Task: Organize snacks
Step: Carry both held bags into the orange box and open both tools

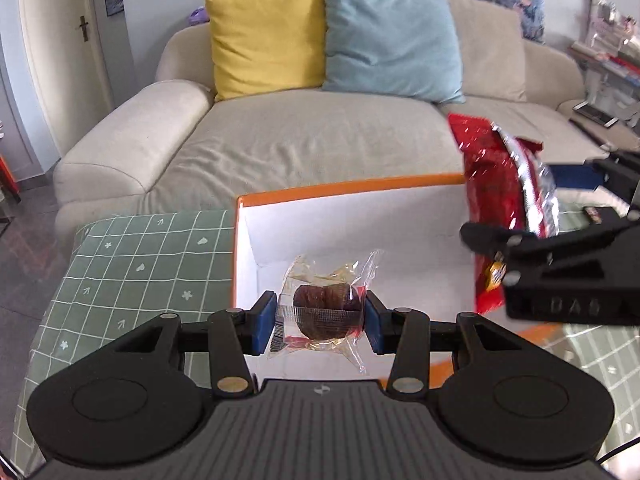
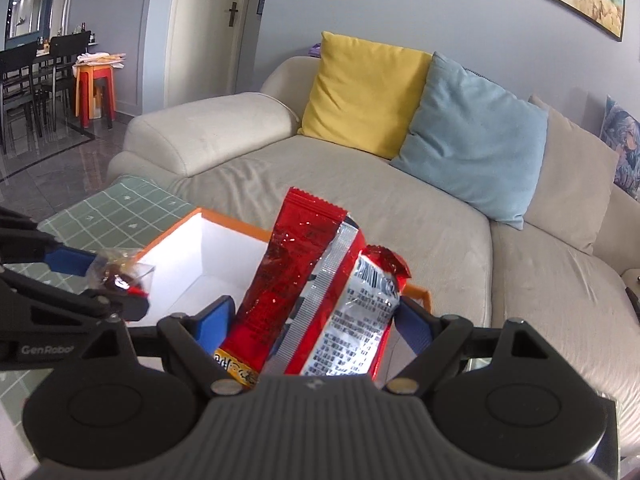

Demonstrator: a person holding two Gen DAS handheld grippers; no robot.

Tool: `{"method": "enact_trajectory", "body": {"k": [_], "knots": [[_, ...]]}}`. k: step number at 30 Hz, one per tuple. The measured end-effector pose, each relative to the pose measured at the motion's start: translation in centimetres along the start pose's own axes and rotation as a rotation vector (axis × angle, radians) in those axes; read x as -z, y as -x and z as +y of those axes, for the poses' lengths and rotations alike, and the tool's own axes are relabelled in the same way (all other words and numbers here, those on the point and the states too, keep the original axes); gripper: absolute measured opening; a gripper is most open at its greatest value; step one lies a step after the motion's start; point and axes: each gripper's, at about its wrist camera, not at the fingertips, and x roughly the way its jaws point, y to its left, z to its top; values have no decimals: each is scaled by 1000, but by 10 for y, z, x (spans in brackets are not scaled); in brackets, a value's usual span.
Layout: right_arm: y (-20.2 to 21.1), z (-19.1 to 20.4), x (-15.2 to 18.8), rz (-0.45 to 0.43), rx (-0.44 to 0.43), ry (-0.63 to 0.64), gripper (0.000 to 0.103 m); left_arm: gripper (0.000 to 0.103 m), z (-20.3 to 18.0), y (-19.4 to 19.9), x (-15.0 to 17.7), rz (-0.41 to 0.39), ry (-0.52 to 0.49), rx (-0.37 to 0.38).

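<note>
My left gripper [image 1: 321, 317] is shut on a small brown snack in a clear wrapper [image 1: 322, 312] and holds it over the near edge of an open box [image 1: 352, 188], white inside with an orange rim. My right gripper [image 2: 314, 320] is shut on a red snack bag [image 2: 304, 280] and holds it upright over the box's right side. In the left wrist view the red bag [image 1: 500, 192] and the right gripper [image 1: 560, 256] show at the right. In the right wrist view the left gripper [image 2: 116, 280] with its wrapped snack [image 2: 118, 274] shows at the left, and the box [image 2: 224, 248] lies below.
The box stands on a table with a green checked cloth [image 1: 132, 272]. A beige sofa [image 1: 304, 140] with yellow [image 1: 268, 36], blue [image 1: 388, 40] and beige cushions lies just beyond. A dining table, chairs and stacked stools [image 2: 94, 88] stand far left.
</note>
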Motion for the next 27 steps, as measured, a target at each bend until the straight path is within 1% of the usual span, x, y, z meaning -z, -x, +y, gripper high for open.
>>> {"method": "enact_trajectory", "body": {"k": [4,8,11,14,18,22,24,27], "knots": [[-37,-5,-4,68,3,24,84,51,0,-29,2,75,-36,17],[-68,-5,6,147,-22,65,84,51,-2,-49,10,121,-88,-2],[-84,-1,14,197,-48,84,84,51,-3,-61,14,153,-102,8],[-94,4,21,245,-72,104,84,51,-6,-69,16,168,-146,4],[-109,8,27,321,-91,146,84,52,-7,-76,15,193,-164,-6],[-120,6,31,386,-115,115,84,53,-12,-83,15,201,-201,-35],[-125,5,33,416,-112,107,84,53,-14,-88,13,205,-218,-51],[-124,8,33,434,-121,94,84,54,-17,-89,13,211,-228,-75]]}}
